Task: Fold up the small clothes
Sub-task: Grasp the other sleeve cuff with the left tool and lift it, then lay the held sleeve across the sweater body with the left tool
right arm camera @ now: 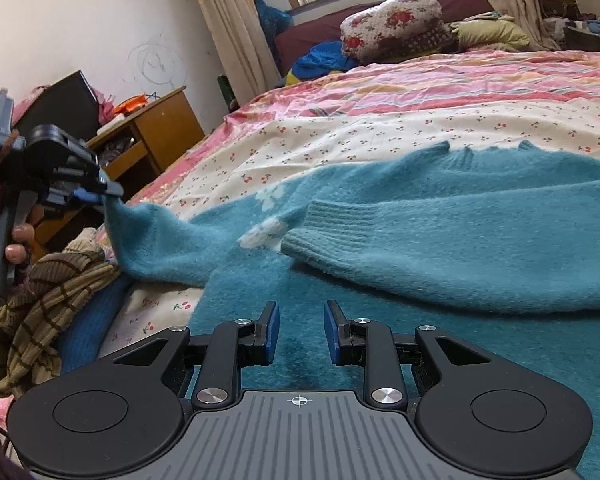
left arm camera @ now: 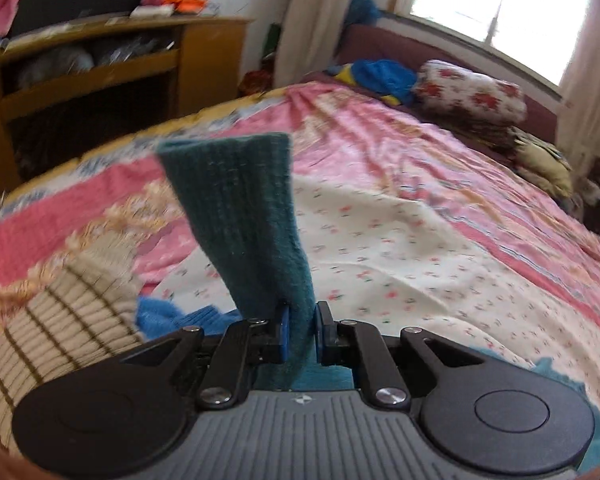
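Sweater point(right arm camera: 440, 240): spread flat on the bed point(right arm camera: 400, 128), near side, teal knit with white flowers; right sleeve point(right arm camera: 380, 248) already laid across the body.
Left hand-held gripper point(left arm camera: 299, 330): closed on the left sleeve point(left arm camera: 244, 216) near the cuff, the cloth pinched between the blue pads and lifted off the bed.
Right hand-held gripper point(right arm camera: 301, 330): partly open, holding nothing, low over the hem part of the sweater.
Step in hand: probably folding the left sleeve in over the body.
How to do well: carry the cuff to the right, across the chest, keeping the sleeve taut and untwisted; lay down flat beside the other cuff, then release; maybe pin the body with the free gripper against dragging.
Risk: fuzzy knit may cling and pull the shoulder out of line.
Only in right view: whole sweater layout, folded right sleeve, left gripper from outside with the fingers point(right arm camera: 18, 242) of the person.
Only in left view: the pinch itself, the ribbed cuff close up.
Also near left: brown checked garment point(right arm camera: 48, 304) at the bed edge, not yet folded.
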Demonstrator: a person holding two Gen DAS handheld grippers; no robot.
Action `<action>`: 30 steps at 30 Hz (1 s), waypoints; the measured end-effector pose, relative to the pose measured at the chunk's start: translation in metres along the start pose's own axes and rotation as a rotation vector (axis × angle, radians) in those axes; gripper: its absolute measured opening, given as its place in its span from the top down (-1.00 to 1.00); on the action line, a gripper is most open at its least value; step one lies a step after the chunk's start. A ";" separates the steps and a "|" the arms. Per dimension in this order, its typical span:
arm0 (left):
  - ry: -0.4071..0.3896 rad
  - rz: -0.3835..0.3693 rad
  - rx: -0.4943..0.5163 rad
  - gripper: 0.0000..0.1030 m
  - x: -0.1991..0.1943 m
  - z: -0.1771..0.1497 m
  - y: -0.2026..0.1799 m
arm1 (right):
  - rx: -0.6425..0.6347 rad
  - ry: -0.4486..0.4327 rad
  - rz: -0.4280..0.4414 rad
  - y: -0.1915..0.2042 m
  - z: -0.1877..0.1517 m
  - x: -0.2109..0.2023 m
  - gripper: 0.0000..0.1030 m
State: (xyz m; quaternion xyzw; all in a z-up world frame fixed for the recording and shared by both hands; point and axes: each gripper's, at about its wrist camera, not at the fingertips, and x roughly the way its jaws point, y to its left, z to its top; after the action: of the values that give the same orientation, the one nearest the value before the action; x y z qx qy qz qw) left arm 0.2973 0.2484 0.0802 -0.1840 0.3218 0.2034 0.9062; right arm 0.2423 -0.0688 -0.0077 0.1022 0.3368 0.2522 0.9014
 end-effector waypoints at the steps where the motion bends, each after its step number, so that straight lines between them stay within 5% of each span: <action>1: -0.004 -0.007 0.020 0.65 -0.002 0.000 -0.006 | 0.003 -0.002 -0.001 -0.001 0.001 -0.001 0.50; 13: 0.033 -0.204 0.241 0.66 -0.029 -0.042 -0.104 | 0.051 -0.050 -0.040 -0.029 0.004 -0.028 0.50; 20: 0.097 -0.303 0.392 0.66 -0.039 -0.095 -0.163 | 0.093 -0.068 -0.084 -0.056 0.003 -0.046 0.50; 30: 0.190 -0.422 0.466 0.67 -0.054 -0.157 -0.165 | 0.198 -0.041 -0.125 -0.090 -0.002 -0.057 0.43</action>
State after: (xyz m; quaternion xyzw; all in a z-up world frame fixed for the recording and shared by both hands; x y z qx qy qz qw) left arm 0.2597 0.0217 0.0355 -0.0523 0.3975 -0.0860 0.9121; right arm 0.2390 -0.1755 -0.0096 0.1749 0.3475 0.1590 0.9074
